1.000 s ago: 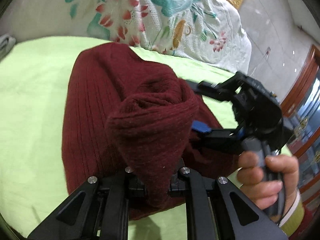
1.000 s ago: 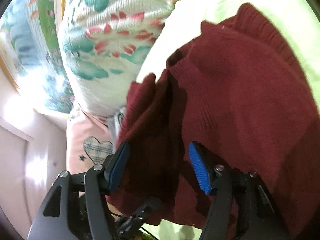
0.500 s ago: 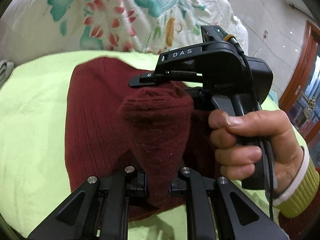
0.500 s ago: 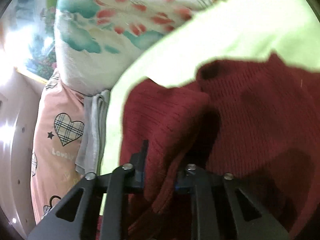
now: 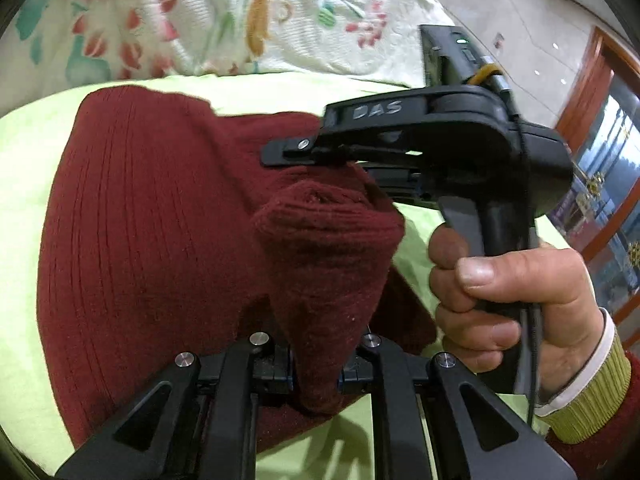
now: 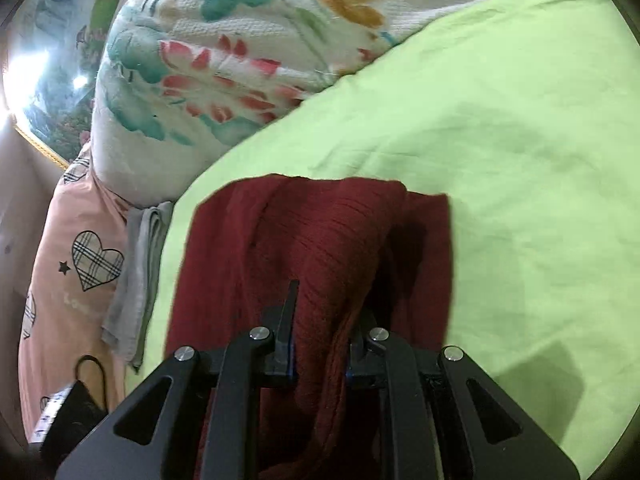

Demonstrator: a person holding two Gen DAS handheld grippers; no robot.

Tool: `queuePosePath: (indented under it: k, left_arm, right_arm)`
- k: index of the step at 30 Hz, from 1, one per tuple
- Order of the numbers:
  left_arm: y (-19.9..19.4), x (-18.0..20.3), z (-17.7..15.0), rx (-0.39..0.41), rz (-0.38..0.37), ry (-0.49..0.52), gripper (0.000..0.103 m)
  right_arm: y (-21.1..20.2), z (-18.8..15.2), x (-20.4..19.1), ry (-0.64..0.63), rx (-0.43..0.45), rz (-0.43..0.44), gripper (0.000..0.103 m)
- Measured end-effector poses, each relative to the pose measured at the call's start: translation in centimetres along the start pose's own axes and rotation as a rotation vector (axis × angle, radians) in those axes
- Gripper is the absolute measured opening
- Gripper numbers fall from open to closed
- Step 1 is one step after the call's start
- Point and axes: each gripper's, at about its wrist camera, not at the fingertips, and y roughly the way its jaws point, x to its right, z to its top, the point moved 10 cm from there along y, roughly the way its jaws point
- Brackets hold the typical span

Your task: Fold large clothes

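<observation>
1. The left gripper (image 5: 316, 376) is pinching a bunched fold of the dark red sweater (image 5: 152, 248); the jaws are nearly closed, with knit fabric filling the narrow gap between them. This grip is reading the same as it did a second ago.
2. The right gripper (image 6: 320, 360) is now clamping a thick gather of the same sweater (image 6: 320, 248), its jaws drawn in tight on the cloth. A second ago those jaws were standing wide open on either side of the fabric, so the second grasp is newly made.
3. In the left wrist view, the right gripper (image 5: 360, 168) is sitting just above and beside the left one's bunch, held in the person's right hand (image 5: 512, 292). It is now sitting closer and higher than a second ago.
4. The sweater is lying on the lime green bedsheet (image 6: 500, 128), partly raised where the two grippers are holding it. The rest is resting flat, near the floral quilt (image 6: 208, 52).
5. Judgement: with both grips secured, the edge is ready to be carried across the body of the garment for a fold. That fold is not yet laid.
6. Risk: the thick knit is bunching unevenly, so one layer may be slipping free during the carry.
</observation>
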Motion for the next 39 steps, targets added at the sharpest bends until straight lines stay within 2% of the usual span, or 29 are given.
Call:
queuePosePath:
  k: [8, 13, 15, 16, 18, 19, 20, 21, 22, 25, 28, 30, 34, 39]
  left_arm:
    - [0.8, 0.5, -0.4, -0.030, 0.006, 0.021, 0.015]
    - [-0.4, 0.5, 0.1, -0.048, -0.037, -0.021, 0.027]
    - [-2.2, 0.5, 0.0, -0.041, -0.063, -0.049, 0.040]
    - [-3.0, 0.4, 0.0, -0.033, -0.076, -0.066, 0.043]
    - [-5.0, -0.3, 0.0, -0.011, -0.089, -0.093, 0.054]
    - [-6.1, -0.8, 0.0, 0.005, -0.086, -0.101, 0.058]
    - [-7.3, -1.6, 0.2, 0.025, -0.075, -0.112, 0.066]
    - [-7.9, -2.4, 0.3, 0.037, -0.061, -0.124, 0.072]
    - [-8.5, -3.5, 0.5, 0.046, -0.045, -0.142, 0.073]
    - [-9.7, -6.8, 0.6, 0.052, -0.037, -0.222, 0.080]
    - [-9.6, -10.3, 0.7, 0.043, -0.022, -0.314, 0.081]
    - [-8.5, -12.2, 1.0, 0.029, -0.052, -0.371, 0.081]
    - [-6.0, -13.7, 1.2, -0.015, -0.105, -0.437, 0.081]
    - [-2.9, -14.5, 1.9, -0.054, -0.168, -0.457, 0.082]
  right_arm:
    - [0.5, -0.3, 1.2, -0.052, 0.002, -0.057, 0.018]
    - [0.0, -0.4, 1.3, -0.065, 0.015, -0.078, 0.026]
    - [-0.5, -0.5, 1.5, -0.066, 0.017, -0.090, 0.031]
    - [-0.7, -0.6, 1.5, -0.061, 0.016, -0.090, 0.034]
    - [-1.5, -0.7, 1.5, -0.059, 0.024, -0.102, 0.042]
    - [-2.0, -0.8, 1.5, -0.061, 0.030, -0.109, 0.054]
    - [-2.7, -1.0, 1.6, -0.060, 0.040, -0.123, 0.070]
    - [-3.2, -1.2, 1.6, -0.057, 0.050, -0.128, 0.076]
    - [-3.6, -1.4, 1.7, -0.054, 0.056, -0.125, 0.079]
    - [-4.3, -2.4, 2.0, -0.032, 0.051, -0.113, 0.079]
    - [-4.1, -3.6, 2.4, -0.002, 0.023, -0.096, 0.079]
    - [-3.8, -4.3, 2.7, 0.017, 0.004, -0.082, 0.079]
    - [-3.6, -4.5, 2.8, 0.041, -0.001, -0.061, 0.079]
    - [-3.6, -4.2, 2.6, 0.060, -0.008, -0.029, 0.079]
